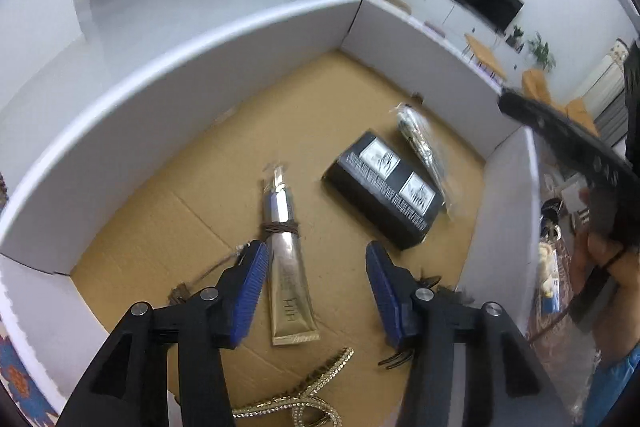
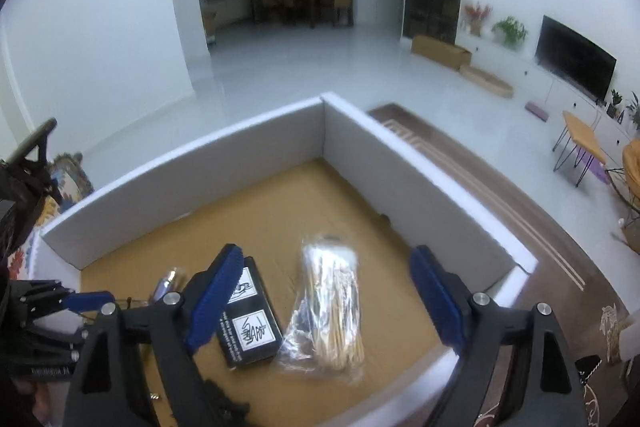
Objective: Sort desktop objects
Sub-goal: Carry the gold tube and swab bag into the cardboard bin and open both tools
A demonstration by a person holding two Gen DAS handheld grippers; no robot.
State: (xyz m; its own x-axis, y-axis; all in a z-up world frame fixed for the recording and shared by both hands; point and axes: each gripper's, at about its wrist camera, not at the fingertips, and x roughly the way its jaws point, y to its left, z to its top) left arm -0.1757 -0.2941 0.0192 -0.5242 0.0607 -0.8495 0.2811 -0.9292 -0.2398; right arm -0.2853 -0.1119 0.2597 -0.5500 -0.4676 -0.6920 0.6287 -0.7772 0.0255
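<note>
Desktop objects lie on the brown floor of our white-walled box point(image 1: 168, 115). Our left gripper point(image 1: 316, 291) hangs open over a gold tube point(image 1: 286, 267), its pads clear of it. Our right gripper point(image 2: 328, 303) stands wide open above a clear packet of sticks point(image 2: 332, 311), nothing pinched. Beside the packet lies a black box point(image 2: 250, 327); a gold hair clip point(image 1: 304, 399) sits near the tube's end.

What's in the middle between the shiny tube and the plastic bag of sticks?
The black box lies between the tube and the bag of sticks, flat on the cardboard floor; the left wrist view shows it best.
</note>
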